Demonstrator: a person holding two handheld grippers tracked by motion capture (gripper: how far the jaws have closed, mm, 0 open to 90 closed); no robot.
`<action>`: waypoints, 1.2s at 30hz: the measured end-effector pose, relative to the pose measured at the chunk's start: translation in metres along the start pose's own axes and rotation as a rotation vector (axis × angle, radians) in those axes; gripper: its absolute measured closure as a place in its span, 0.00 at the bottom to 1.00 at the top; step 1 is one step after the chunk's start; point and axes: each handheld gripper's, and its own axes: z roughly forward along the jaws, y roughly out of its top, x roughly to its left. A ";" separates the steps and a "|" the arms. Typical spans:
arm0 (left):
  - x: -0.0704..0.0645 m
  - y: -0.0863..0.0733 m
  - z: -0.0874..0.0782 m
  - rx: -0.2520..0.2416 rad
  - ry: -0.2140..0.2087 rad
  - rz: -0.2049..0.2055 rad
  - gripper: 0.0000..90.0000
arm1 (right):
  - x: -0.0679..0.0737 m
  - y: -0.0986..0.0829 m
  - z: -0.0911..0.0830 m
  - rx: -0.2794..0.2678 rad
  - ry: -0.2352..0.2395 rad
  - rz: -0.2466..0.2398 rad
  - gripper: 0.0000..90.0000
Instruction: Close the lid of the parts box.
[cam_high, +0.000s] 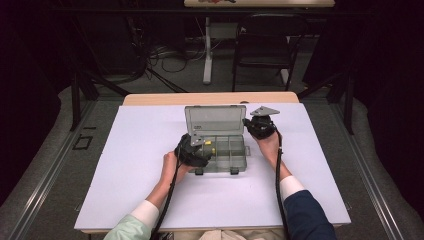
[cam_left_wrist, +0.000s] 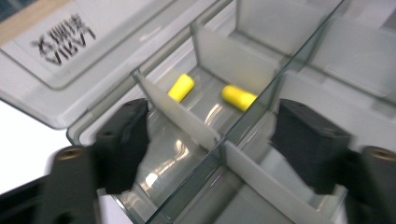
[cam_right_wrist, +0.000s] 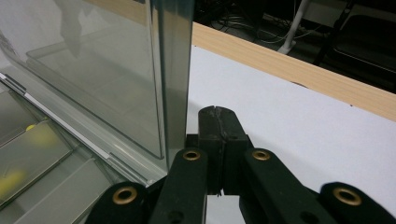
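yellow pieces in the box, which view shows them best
The left gripper view: the two yellow pieces lie sharp and close in one compartment of the clear box. The high view shows them as a small yellow speck. The right gripper view shows yellow blurs through the plastic.

One printed label (cam_left_wrist: 56, 39) is being seen in the left gripper view, on the inside of the clear lid (cam_left_wrist: 93, 56) of the compartment box. Dark characters are being shown upside down and blurred; a lower line of about four Latin capitals and an upper line of denser characters are being made out, but neither is being read with certainty.
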 end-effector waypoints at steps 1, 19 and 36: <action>0.000 0.001 -0.003 -0.014 0.000 0.000 0.19 | 0.000 0.000 0.000 0.002 0.001 0.000 1.00; 0.058 0.043 -0.047 -0.059 0.177 -0.082 0.29 | 0.003 -0.001 -0.004 -0.003 -0.010 -0.028 1.00; 0.077 0.053 -0.059 -0.102 0.093 -0.039 0.80 | 0.004 0.001 -0.018 -0.016 0.000 -0.051 0.98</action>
